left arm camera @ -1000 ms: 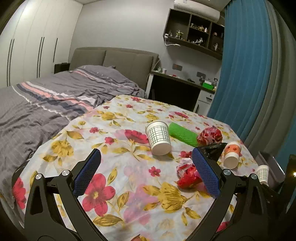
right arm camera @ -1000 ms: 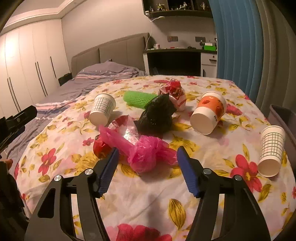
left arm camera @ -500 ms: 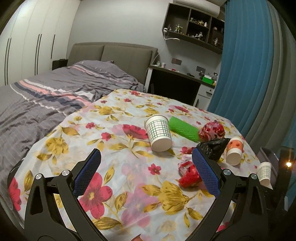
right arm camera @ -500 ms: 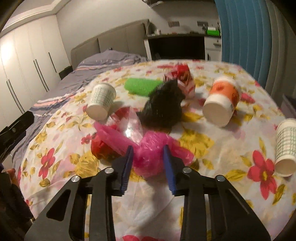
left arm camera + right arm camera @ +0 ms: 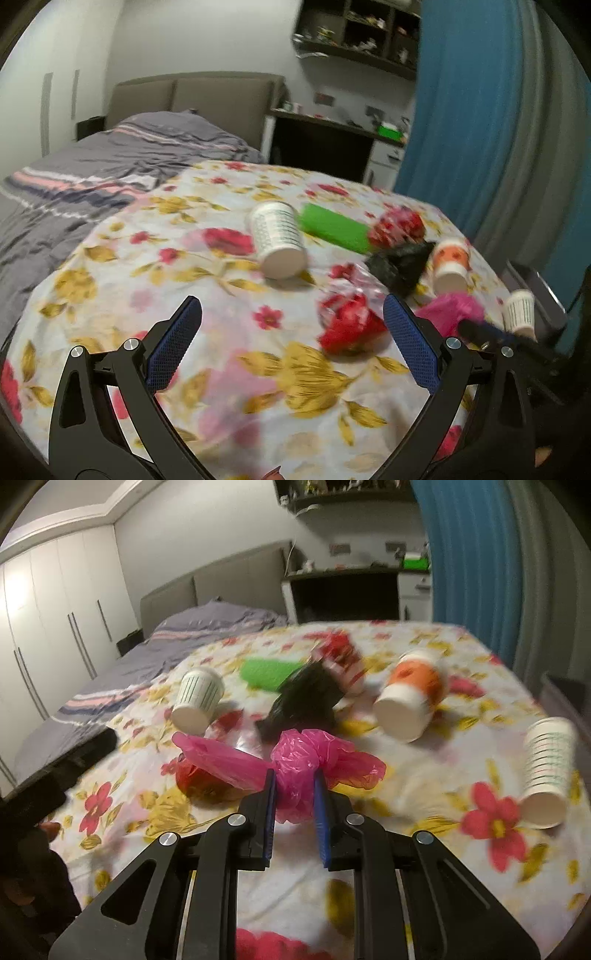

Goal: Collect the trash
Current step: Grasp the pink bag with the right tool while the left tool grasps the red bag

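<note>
My right gripper [image 5: 294,780] is shut on a crumpled pink plastic bag [image 5: 295,755] and holds it just above the flowered tablecloth [image 5: 424,805]. The pink bag also shows in the left wrist view [image 5: 452,310], at the right. My left gripper [image 5: 291,314] is open and empty above the cloth, with a red wrapper [image 5: 349,325] just inside its right finger. Past the pink bag lie a black bag [image 5: 306,698], a green roll [image 5: 267,672], a red-white wrapper [image 5: 341,661], a checked paper cup [image 5: 197,701], an orange cup [image 5: 410,699] and a striped cup [image 5: 546,771].
A grey bin [image 5: 565,698] stands off the table's right edge, by the blue curtain [image 5: 469,554]. A bed with grey covers [image 5: 103,166] lies to the left. A dark desk [image 5: 325,144] stands behind the table.
My right gripper has closed on the pink bag and lifted it a little. The left gripper has stayed open and shifted slightly, so the trash sits nearer in its view.
</note>
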{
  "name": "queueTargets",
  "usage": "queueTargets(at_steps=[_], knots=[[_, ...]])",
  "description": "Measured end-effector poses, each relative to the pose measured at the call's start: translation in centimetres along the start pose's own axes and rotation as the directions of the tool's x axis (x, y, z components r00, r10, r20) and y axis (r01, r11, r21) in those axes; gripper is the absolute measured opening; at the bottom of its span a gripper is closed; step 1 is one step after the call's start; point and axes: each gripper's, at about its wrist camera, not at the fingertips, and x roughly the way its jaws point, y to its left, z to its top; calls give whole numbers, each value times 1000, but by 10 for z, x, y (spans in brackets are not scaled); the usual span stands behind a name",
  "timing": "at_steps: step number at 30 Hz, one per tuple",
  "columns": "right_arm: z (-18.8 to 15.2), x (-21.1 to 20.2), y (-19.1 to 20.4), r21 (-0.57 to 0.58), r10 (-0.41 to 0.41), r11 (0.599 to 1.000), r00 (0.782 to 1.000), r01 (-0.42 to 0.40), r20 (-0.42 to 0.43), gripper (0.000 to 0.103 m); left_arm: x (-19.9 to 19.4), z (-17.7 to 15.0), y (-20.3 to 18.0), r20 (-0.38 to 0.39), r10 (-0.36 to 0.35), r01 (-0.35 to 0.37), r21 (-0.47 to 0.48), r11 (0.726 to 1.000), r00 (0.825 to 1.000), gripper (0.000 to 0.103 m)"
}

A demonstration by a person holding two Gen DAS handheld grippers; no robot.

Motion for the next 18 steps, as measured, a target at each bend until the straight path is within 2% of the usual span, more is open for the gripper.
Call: queueTargets(at_steps=[5,10,13,16,18], knots=[[2,-31,-20,24,-32,999,997,30,70,20,20,-1,-24,-41,-19,21,50,999,999,97],[4,-53,-38,45,-62,997,990,57,124,20,41,-2,-39,-95,-7,15,84,996,995,96],[2,-63,-45,43,-83,996,986,77,148,20,52,-4,-43,-145,-25,36,72,997,989,94],[-3,-69,-49,39,-86,996,984,81,154,20,64,-6,-42,-195,-44,54,48,997,980,86],[-5,-72,-52,41,-84,996,984,78,156,20,71,-8,-39,-225,-56,63,24,998,973,84]])
